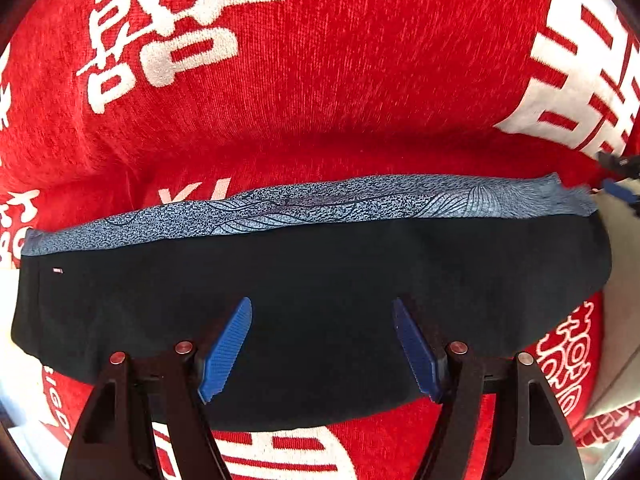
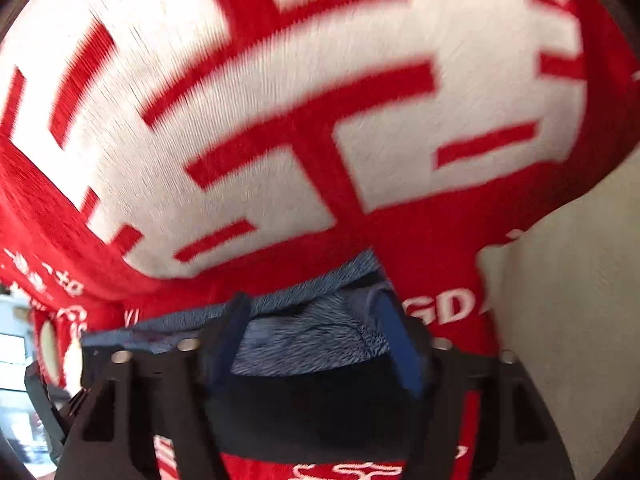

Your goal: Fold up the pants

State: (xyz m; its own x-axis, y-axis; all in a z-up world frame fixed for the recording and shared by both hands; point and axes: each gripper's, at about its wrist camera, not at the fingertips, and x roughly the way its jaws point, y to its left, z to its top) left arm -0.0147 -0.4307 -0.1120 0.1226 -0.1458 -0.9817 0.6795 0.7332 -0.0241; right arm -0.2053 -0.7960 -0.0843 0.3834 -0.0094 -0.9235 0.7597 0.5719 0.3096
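Observation:
The pants (image 1: 304, 264) are dark navy with a blue patterned band (image 1: 360, 200) along the far edge. They lie folded into a wide flat shape on the red blanket (image 1: 320, 80). My left gripper (image 1: 322, 308) is open, its blue pads (image 1: 228, 348) hovering over the near part of the dark fabric. My right gripper (image 2: 316, 312) is open over the right end of the pants (image 2: 304, 348), the patterned band between its blurred pads (image 2: 400, 344). The right gripper also shows at the right edge of the left wrist view (image 1: 618, 188).
The red blanket with large white characters (image 2: 280, 120) covers the surface and rises behind the pants. A beige surface (image 2: 568, 300) lies to the right of the blanket. A bright area (image 2: 16, 352) shows at the far left.

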